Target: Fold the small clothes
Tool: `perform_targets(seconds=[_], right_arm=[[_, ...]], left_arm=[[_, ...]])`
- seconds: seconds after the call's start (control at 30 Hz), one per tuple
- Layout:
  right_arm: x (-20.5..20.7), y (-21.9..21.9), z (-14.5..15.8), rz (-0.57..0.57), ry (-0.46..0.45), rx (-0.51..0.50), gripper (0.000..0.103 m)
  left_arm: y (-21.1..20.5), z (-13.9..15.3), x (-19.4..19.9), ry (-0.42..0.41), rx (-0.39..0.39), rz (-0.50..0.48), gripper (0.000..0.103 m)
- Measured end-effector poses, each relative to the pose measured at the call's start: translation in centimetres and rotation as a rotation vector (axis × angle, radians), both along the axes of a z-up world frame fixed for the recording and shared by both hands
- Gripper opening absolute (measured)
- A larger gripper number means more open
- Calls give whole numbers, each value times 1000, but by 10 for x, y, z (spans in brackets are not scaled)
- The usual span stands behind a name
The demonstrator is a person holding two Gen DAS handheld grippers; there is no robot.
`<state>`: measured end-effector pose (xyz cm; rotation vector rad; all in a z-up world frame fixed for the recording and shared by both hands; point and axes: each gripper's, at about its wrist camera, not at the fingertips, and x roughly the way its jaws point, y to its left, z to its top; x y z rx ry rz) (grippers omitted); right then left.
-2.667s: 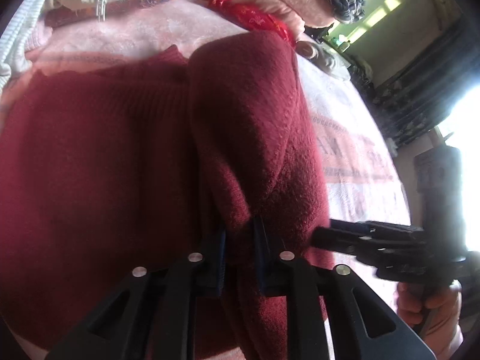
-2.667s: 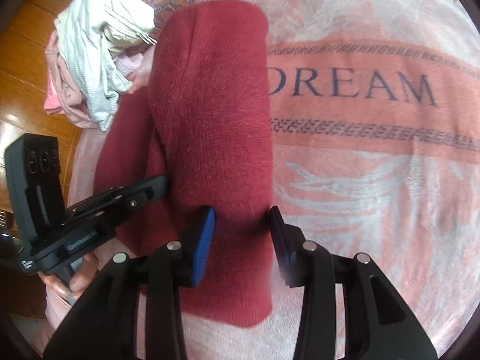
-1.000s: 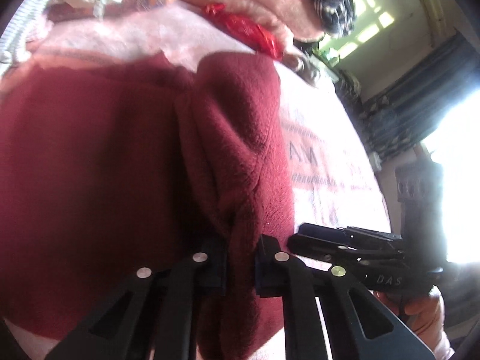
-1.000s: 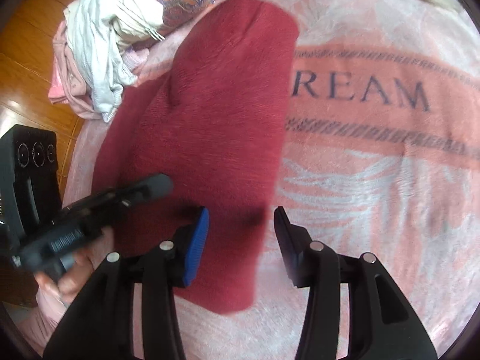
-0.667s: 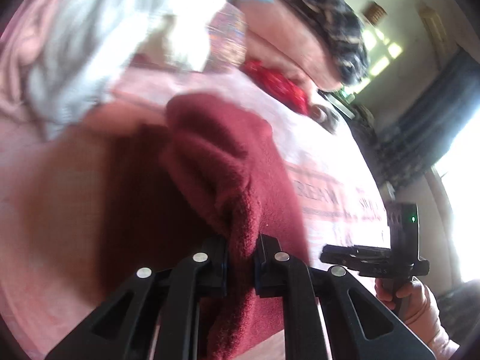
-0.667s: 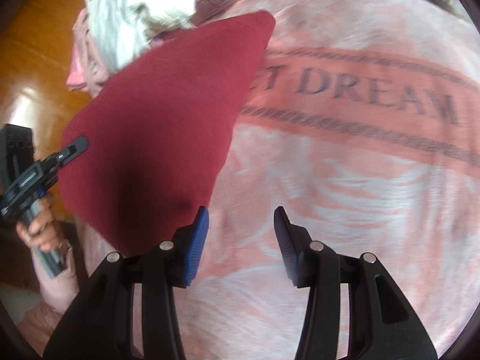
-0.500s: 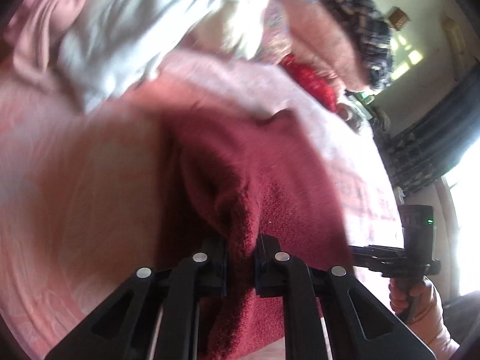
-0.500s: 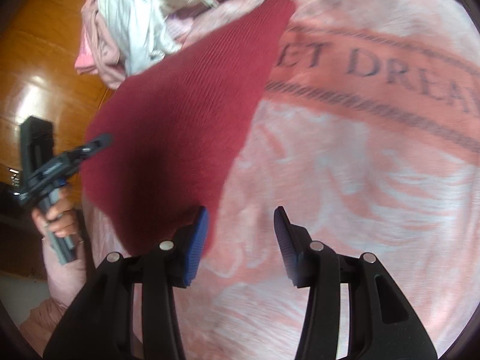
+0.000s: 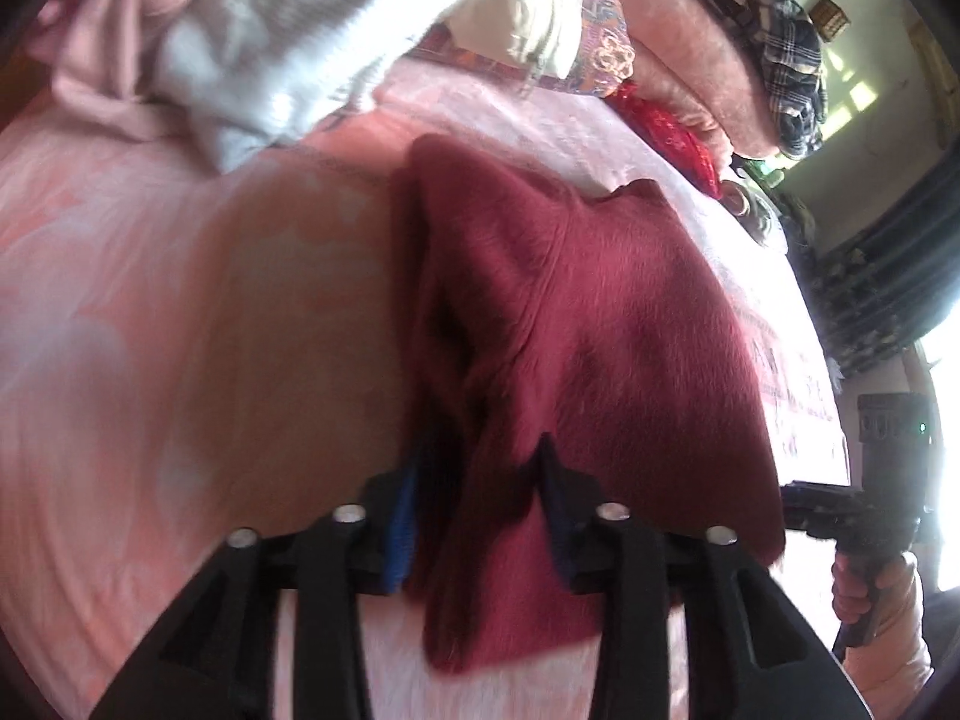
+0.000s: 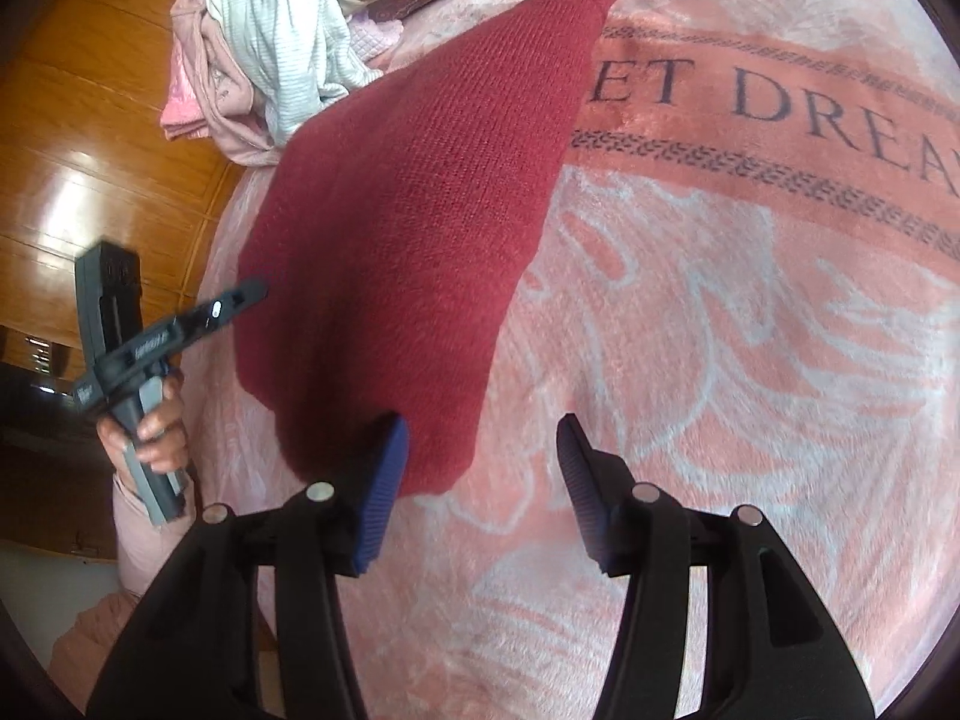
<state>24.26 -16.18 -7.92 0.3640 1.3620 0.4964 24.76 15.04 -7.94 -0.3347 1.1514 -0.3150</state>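
Left gripper: jaws parted, a ridge of the maroon knit sweater standing between them. Whether the pads press the cloth cannot be told; the fabric no longer looks pinched tight, which reads as a let-go after laying the fold.

Right gripper: jaws wide apart, holding nothing, hovering above the near corner of the sweater with bare blanket between its fingers. Probably parked there to stay out of the fold's way and be near the next edge.

Maroon knit sweater: lies on the pink blanket, folded into a long narrow wedge, broad end near the grippers, narrow end running off toward the pile of clothes. One thick layer sits doubled over, with a raised crease along the left gripper's side; the fold looks part done, not yet a tidy packet.

Pink blanket: fleecy, printed with pale leaf shapes and dark lettering; serves as the folding surface.

Pile of unfolded clothes: white ribbed and pale pink garments heaped at the blanket's far edge, just beside the sweater's narrow end, likely waiting their turn.

Wooden floor: beyond the bed edge.
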Motion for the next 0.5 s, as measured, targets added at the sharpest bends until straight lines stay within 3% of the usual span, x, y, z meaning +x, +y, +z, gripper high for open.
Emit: perform_targets(seconds=[0.1, 0.2, 0.27, 0.3, 0.4, 0.43, 0.5], right_arm=[[-2, -3, 7, -9, -10, 21, 54], [-3, 1, 10, 4, -12, 51, 58], [1, 8, 6, 14, -2, 61, 59], [3, 12, 2, 15, 3, 64, 59], [7, 21, -14, 24, 37, 93, 59], [10, 24, -22, 23, 59, 116, 59], [13, 31, -37, 39, 108, 145, 60]], left_arm=[[1, 8, -22, 13, -40, 13, 59], [-12, 3, -37, 35, 1, -7, 68], [-22, -8, -37, 74, 9, -26, 68], [-26, -12, -37, 87, 7, -31, 67], [-34, -25, -35, 84, 84, -15, 36], [-31, -28, -33, 82, 75, -3, 27], [-22, -31, -30, 105, 23, 23, 21]])
